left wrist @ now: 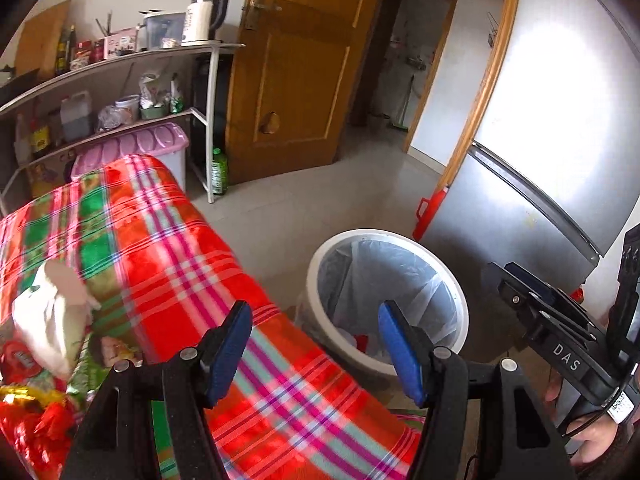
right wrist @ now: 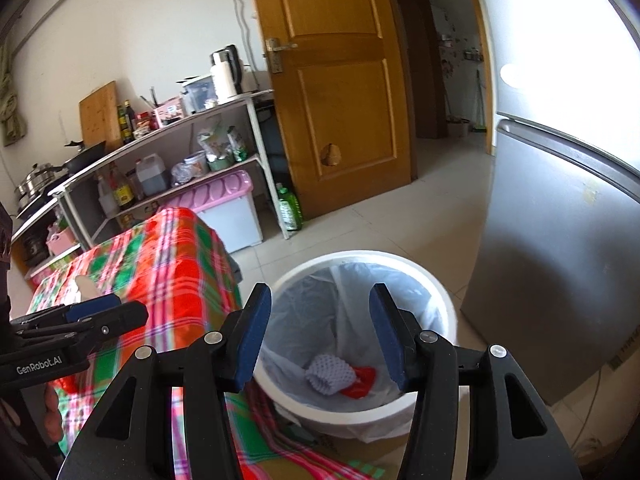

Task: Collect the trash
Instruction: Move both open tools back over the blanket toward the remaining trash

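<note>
The left tongs (left wrist: 316,350) hang with their blue pads spread apart and nothing between them, over the edge where the plaid cloth (left wrist: 192,248) drops away toward the bin (left wrist: 386,300). The right tongs (right wrist: 318,336) are likewise released and empty, poised above the bin (right wrist: 360,344) and looking down into it.

The bin is white and round, lined with a clear bag (right wrist: 352,300), and stands on the tiled floor (right wrist: 384,224) between the cloth-covered counter (right wrist: 160,264) and the grey fridge (right wrist: 560,248). The trash lies at the bottom of the bin: a white foam net sleeve (right wrist: 330,374) with a red scrap (right wrist: 362,380) just beside it, the two touching.

On the counter, at the left edge of the left wrist view, sit a white tissue pack (left wrist: 52,312) and red and gold wrappers (left wrist: 32,412), blurred. In the same view the right tongs show from the side at the far right, a hand (left wrist: 592,436) gripping their handle.

Beyond the counter stands a shelf (right wrist: 160,136) crowded with bottles, bags and a kettle (right wrist: 226,72), a pink-lidded box (right wrist: 224,204) below it and a green bottle (right wrist: 289,208) on the floor. A wooden door (right wrist: 340,80) stands open behind.
</note>
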Demonstrator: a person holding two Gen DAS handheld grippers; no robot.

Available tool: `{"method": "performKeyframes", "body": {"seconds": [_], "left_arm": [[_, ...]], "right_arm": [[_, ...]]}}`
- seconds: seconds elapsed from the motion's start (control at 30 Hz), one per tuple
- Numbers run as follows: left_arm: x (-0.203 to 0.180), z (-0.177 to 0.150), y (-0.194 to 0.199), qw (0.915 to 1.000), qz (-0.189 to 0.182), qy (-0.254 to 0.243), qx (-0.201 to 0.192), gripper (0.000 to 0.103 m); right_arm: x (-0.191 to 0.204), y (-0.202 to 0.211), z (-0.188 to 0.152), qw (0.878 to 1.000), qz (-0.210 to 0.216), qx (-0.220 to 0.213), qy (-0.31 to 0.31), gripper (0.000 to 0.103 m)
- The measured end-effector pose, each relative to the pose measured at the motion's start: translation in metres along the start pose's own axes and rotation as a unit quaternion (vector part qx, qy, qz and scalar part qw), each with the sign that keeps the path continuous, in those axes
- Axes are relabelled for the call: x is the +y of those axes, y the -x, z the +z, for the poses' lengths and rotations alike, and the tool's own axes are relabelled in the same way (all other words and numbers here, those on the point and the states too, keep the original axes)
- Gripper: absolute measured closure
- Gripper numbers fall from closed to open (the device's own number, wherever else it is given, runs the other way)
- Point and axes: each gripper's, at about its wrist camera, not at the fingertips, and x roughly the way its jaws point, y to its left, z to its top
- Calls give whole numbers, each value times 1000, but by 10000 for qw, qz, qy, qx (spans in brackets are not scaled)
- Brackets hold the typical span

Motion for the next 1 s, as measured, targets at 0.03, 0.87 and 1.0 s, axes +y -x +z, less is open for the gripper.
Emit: {"method": "performKeyframes", "body": {"seconds": [0.03, 0.87, 1.0], "left_arm": [[5, -2, 6, 10000, 49, 31, -34, 38], [137, -73, 150, 9819, 1359, 1082, -756, 30], [161, -88, 162, 9771, 1527, 1292, -720, 29]], "right_arm": [[5, 1, 0, 10000, 53, -16, 29, 51], [182, 3, -45, 9708, 2060, 233, 1205, 45], [212, -5, -57, 9618, 2272, 467, 1455, 45]]}}
